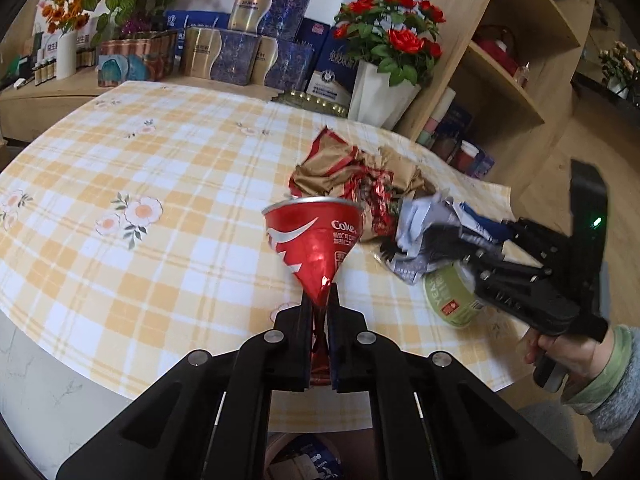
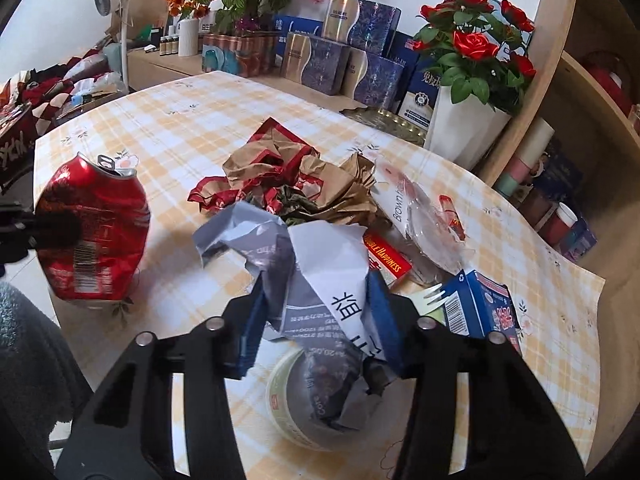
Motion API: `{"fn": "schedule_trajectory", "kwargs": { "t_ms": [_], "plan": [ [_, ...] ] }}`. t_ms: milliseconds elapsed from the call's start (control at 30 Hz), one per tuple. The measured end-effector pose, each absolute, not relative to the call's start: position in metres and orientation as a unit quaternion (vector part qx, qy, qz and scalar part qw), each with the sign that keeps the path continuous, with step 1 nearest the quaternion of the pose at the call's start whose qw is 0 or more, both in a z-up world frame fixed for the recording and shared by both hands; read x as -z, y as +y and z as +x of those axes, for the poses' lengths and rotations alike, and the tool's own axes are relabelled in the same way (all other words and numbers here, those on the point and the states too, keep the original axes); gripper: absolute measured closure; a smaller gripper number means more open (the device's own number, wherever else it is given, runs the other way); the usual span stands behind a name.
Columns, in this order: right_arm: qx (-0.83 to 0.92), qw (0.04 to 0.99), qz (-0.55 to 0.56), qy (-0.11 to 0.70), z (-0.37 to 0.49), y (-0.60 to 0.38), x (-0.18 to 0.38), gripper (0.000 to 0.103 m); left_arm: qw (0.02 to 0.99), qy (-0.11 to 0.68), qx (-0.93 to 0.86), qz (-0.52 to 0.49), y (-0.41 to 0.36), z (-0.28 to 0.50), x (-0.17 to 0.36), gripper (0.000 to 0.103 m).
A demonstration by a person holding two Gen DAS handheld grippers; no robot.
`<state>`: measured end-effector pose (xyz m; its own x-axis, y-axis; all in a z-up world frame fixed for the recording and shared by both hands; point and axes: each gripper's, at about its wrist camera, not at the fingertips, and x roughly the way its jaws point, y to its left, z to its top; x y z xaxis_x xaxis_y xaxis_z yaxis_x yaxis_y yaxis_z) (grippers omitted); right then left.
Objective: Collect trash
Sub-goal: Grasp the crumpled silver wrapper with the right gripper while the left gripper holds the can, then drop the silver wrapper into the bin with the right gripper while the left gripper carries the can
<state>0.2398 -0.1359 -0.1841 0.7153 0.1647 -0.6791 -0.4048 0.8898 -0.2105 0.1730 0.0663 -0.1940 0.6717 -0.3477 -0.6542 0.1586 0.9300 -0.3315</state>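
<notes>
My left gripper (image 1: 320, 300) is matte black plastic with round silver screws. My right gripper (image 1: 452, 248) shows a green light; a grey sleeve (image 1: 604, 392) with green cuff.

the left gripper (image 1: 320, 300) points down at a slant, and its two fingers are squeezed tight on the crushed cola can (image 1: 314, 240). the right gripper (image 2: 316, 312) also tips down, and its blue pads press both sides of a crumpled gray and white paper wad (image 2: 316, 280). a hand (image 1: 568, 350) in a green and gray sleeve holds its handle.
</notes>
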Motion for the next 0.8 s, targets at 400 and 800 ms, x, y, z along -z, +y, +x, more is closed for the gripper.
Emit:
{"fn": "schedule_trajectory", "kwargs": {
  "t_ms": [400,800],
  "plan": [
    [-0.137,0.952,-0.031,0.272,0.206,-0.178,0.126,0.066,0.924,0.333,0.135,-0.132,0.073,0.152,0.156,0.097],
    [-0.143,0.956,0.056,0.251,0.109,-0.211,0.106,0.066,0.926,0.324,0.143,-0.132,0.073,0.101,0.123,0.097]
  ]
}}
